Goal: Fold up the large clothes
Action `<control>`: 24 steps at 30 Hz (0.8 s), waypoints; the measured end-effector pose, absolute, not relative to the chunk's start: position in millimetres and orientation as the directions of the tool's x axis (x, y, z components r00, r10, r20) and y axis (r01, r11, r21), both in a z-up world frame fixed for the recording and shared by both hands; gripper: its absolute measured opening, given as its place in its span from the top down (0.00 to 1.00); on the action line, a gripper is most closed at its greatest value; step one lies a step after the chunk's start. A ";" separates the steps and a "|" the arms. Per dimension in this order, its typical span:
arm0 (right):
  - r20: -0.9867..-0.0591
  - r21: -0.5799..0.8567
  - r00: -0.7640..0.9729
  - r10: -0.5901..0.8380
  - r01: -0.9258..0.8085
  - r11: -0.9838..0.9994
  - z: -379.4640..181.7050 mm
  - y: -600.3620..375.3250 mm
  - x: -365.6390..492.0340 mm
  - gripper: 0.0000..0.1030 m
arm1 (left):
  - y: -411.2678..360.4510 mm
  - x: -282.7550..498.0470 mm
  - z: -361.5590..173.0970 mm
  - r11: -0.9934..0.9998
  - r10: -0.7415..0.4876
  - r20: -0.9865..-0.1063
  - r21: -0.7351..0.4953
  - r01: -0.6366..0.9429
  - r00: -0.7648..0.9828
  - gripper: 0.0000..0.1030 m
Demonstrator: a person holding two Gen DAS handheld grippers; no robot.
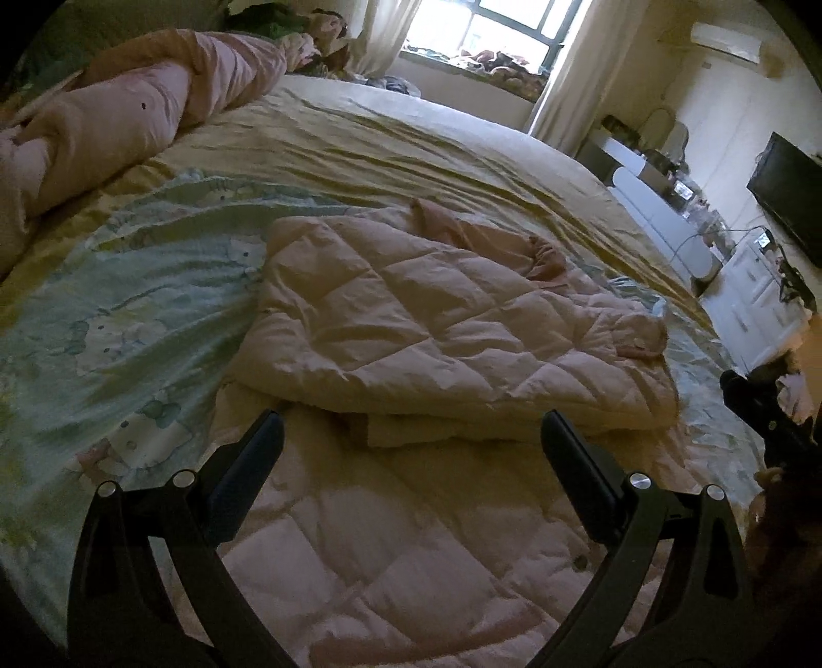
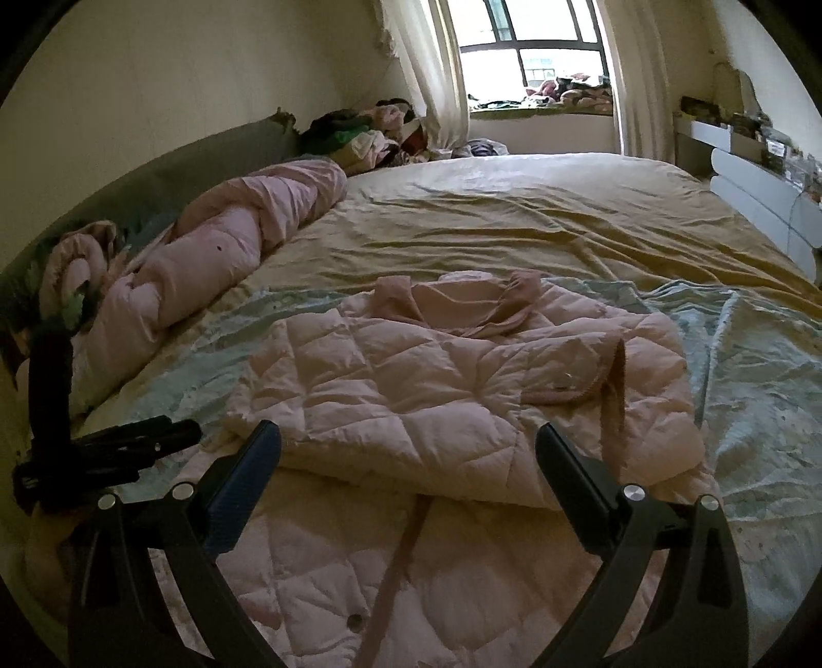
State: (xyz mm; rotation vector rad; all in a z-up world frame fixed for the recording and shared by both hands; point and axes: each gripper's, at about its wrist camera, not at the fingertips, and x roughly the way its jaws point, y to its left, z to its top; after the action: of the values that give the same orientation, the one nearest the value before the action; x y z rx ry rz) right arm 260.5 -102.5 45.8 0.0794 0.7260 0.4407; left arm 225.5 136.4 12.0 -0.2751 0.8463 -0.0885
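Quilted coat [image 2: 462, 401] part-folded, rolled duvet [image 2: 216, 252] beside

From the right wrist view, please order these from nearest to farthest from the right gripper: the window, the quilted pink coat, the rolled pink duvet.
From the right gripper, jaws open:
1. Quilted pink coat, directly ahead, lying under the fingers.
2. Rolled pink duvet, to the left, along the headboard.
3. Window, far ahead, beyond the bed.

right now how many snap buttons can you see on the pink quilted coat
2. One snap button sits near the coat's front edge in the right wrist view; another shows near the right finger in the left wrist view. Others may be hidden under the fold.
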 end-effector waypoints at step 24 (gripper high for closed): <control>-0.557 0.229 0.705 0.439 -0.377 0.897 78.7 -136.3 216.1 0.04 | 117.6 172.1 66.4 0.966 -0.180 -0.634 -0.259 0.012 0.752 0.09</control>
State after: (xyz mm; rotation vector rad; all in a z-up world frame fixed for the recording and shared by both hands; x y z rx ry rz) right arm 216.1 -136.3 78.7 0.1001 0.6439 0.4543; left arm 172.1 117.6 66.4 -0.2463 0.7132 -0.1060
